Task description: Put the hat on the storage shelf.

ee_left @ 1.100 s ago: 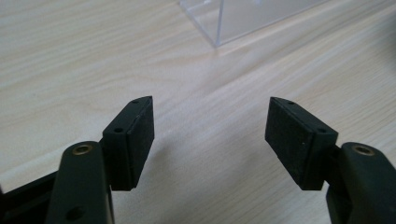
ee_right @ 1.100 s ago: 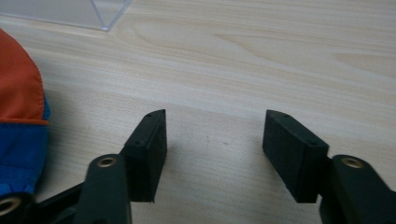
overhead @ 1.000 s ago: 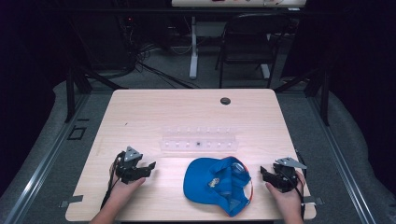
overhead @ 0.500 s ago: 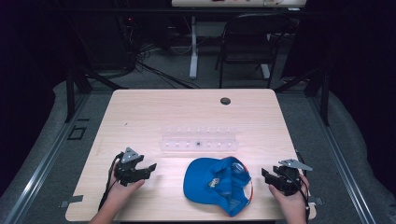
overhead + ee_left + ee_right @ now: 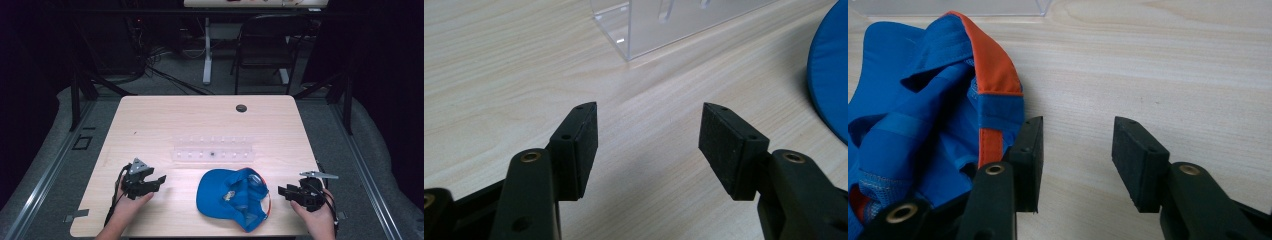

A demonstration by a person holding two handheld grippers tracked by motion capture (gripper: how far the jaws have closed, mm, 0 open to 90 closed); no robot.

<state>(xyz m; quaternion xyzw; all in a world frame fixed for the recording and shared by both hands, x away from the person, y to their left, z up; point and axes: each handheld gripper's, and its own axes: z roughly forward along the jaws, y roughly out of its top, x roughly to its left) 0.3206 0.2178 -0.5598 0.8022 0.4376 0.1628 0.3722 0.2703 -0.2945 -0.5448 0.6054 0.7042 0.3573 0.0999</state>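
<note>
A blue cap [image 5: 232, 197] with orange trim lies upside down near the table's front edge. In the right gripper view the cap [image 5: 923, 115] sits just left of the left jaw. My right gripper [image 5: 284, 191] points at the cap from its right side. Its jaws have just been closing and stand open [image 5: 1077, 162] over bare wood with nothing between them. My left gripper [image 5: 156, 180] rests left of the cap, a hand's width away. Its jaws have also just been closing a little. They are open [image 5: 648, 145] and empty, with the cap's edge [image 5: 829, 80] off to the right.
A clear plastic rack [image 5: 214, 150] lies across the table's middle, behind the cap, and its corner [image 5: 659, 25] shows ahead of the left gripper. A black round grommet [image 5: 241, 108] sits near the far edge. A chair [image 5: 265, 45] stands beyond the table.
The right gripper has drifted slightly toward the near right corner, away from the cap. The left hand has stayed where it was.
</note>
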